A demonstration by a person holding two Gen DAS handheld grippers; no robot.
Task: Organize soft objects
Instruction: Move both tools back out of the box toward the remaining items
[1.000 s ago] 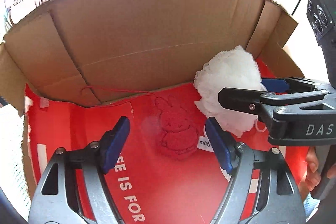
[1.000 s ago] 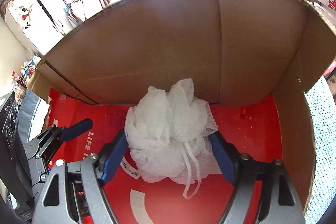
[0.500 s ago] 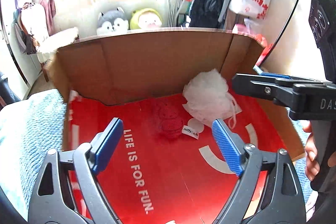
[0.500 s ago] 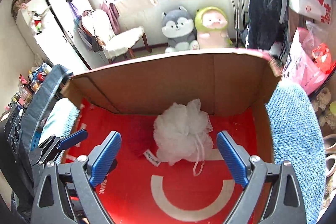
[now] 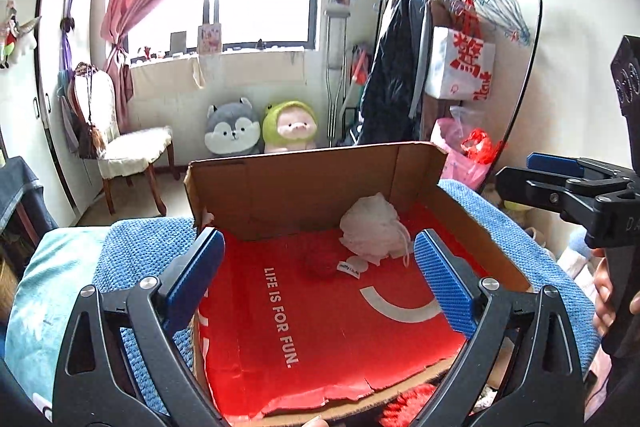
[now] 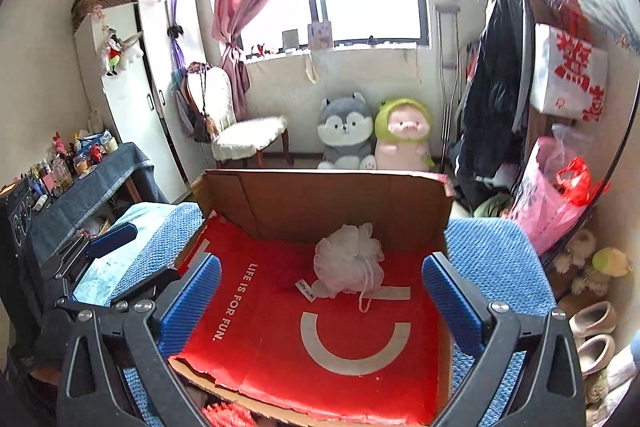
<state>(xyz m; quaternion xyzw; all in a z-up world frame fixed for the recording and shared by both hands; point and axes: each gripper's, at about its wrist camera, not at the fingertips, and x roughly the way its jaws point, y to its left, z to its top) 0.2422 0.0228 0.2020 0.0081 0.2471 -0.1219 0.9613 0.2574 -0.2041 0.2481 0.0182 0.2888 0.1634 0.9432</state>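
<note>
**A:** Left gripper [image 5: 316, 271]: jaws wide and opening further, nothing between the blue pads [image 5: 442, 283]. Right gripper [image 6: 320, 287]: same, jaws spreading, empty. Both sit above the near edge of the cardboard box [image 6: 320, 195].

**B:** Where are the soft items?

**A:** White mesh bath pouf [image 6: 348, 259] lies on the red box floor [image 6: 280, 339], far end, close to the back wall, slightly right of centre. Its cord loop [image 6: 366, 297] trails toward the near side. Red plush toy [image 5: 320, 261] lies just left of the pouf, hard to make out against the red floor; its white tag [image 5: 348, 267] shows beside the pouf. Touching or not, can't tell.

**B:** Grippers in contact with either?

**A:** No. Both items are well apart from the pads, farther into the box.

**B:** Box support?

**A:** Sits on a blue knit blanket [image 6: 492, 247]; near wall of the box is folded down or torn. Something red and fuzzy [image 5: 408, 405] pokes out under the near edge, can't identify it.

**B:** Hand visible?

**A:** Fingers [image 5: 602, 301] on the right gripper's handle, at the right edge of the left wrist view.
</note>
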